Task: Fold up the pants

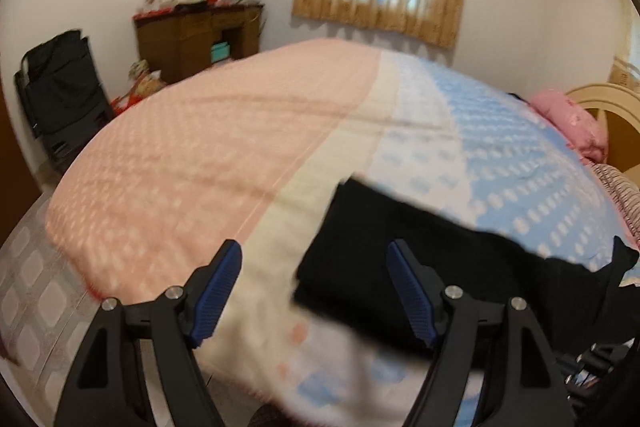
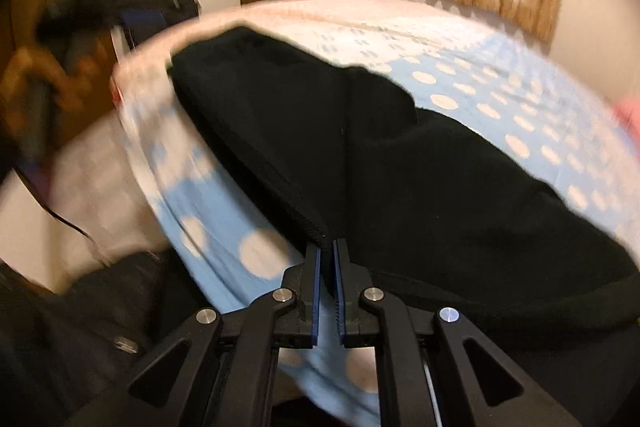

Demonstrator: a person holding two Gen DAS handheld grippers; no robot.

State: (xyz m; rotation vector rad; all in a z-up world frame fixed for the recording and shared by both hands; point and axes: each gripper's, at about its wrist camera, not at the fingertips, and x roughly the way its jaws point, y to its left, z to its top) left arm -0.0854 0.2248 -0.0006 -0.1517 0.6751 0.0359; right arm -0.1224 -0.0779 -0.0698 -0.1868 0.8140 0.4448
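We saw the black pants [image 2: 360,155] lying folded on the bed [image 1: 208,147], near its front edge. Our right gripper [image 2: 327,247] had its jaws nearly closed, pinching the pants' near edge. Our left gripper [image 1: 314,255] hung beside them, jaws wide, holding nothing.

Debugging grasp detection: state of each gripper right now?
Left gripper: open, nothing between its fingers.
Right gripper: closed, fingers at the edge of the black pants; a pinch cannot be told.

bed [image 1: 168,163] w/ pink-cream-blue spotted cover, black pants [image 1: 384,267] folded near edge, pink pillow [image 1: 568,123]
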